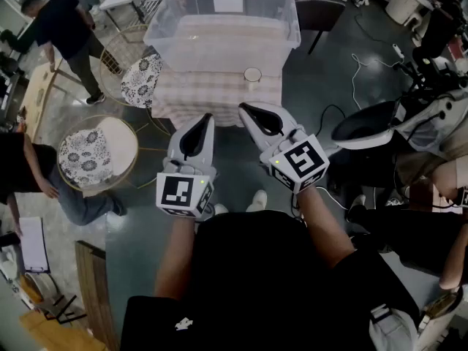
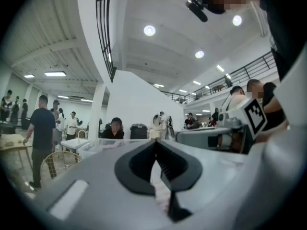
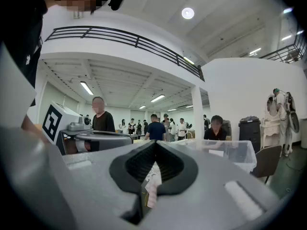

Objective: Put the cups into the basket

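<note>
Left tongs point(image 1: 208, 117): jaws closed tip to tip, nothing between them; the left gripper view shows the black pads point(image 2: 165, 169) meeting at the front. Held level, pointing at the counter.

Right tongs point(image 1: 242, 107): jaws fully closed, nothing gripped; in the right gripper view the ribbed pads point(image 3: 139, 164) join at the tip. Also level, just beside the left tongs, with the two tips near each other but apart. Each marker cube faces up toward the head camera.

Both tongs hang short of the counter point(image 1: 212, 97), a small one under a checked cloth.

Cup point(image 1: 252, 75): pale, upright, open mouth up, standing on the cloth at the counter's right front part, outside the clear plastic bin point(image 1: 167, 22) and just in front of its front wall; whether it touches the wall I cannot tell.

The bin sits on the rear part of the counter and overhangs its far side.

Left of the counter: two round wire chairs with patterned cushions, one near the counter point(image 1: 142, 80), one lower left point(image 1: 89, 153). People stand at the left edge. Cables lie on the dark floor at right
</note>
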### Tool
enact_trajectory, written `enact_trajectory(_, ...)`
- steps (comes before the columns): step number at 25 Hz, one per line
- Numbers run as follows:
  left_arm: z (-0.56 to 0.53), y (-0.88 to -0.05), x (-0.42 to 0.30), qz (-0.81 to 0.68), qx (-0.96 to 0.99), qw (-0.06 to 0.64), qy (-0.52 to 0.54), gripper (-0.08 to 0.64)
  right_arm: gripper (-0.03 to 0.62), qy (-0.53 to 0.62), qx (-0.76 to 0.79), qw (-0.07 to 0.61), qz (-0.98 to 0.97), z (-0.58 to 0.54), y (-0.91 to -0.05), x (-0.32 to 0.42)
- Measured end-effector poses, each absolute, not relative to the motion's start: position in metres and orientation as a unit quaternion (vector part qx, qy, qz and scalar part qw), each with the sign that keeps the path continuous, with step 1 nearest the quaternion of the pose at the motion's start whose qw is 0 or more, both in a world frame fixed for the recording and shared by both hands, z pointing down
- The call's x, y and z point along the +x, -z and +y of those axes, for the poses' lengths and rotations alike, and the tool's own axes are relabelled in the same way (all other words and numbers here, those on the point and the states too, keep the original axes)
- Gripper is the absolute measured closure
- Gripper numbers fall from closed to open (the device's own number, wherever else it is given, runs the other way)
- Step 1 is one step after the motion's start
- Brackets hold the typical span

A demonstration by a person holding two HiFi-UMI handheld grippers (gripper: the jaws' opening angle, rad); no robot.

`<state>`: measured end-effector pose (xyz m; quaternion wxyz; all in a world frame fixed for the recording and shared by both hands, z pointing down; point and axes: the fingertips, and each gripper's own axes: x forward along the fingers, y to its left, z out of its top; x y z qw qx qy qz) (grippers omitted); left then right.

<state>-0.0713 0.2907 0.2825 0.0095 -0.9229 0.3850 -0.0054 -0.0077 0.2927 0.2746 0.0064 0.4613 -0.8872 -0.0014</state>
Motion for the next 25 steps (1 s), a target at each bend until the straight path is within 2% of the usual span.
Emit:
enact_trajectory(14,0.285,-0.280,-0.054,0.391,-0.920,0.008,0.007,0.554,0.591,-0.006,0.463,-0.004,-0.886,0.287,-0.275,0.013)
enact_trajectory(25,0.283,-0.290,-0.018,0.411,-0.912,0.000,0.012,0.554,0.591,-0.019,0.454,-0.004,-0.891,0.282,-0.289,0.058)
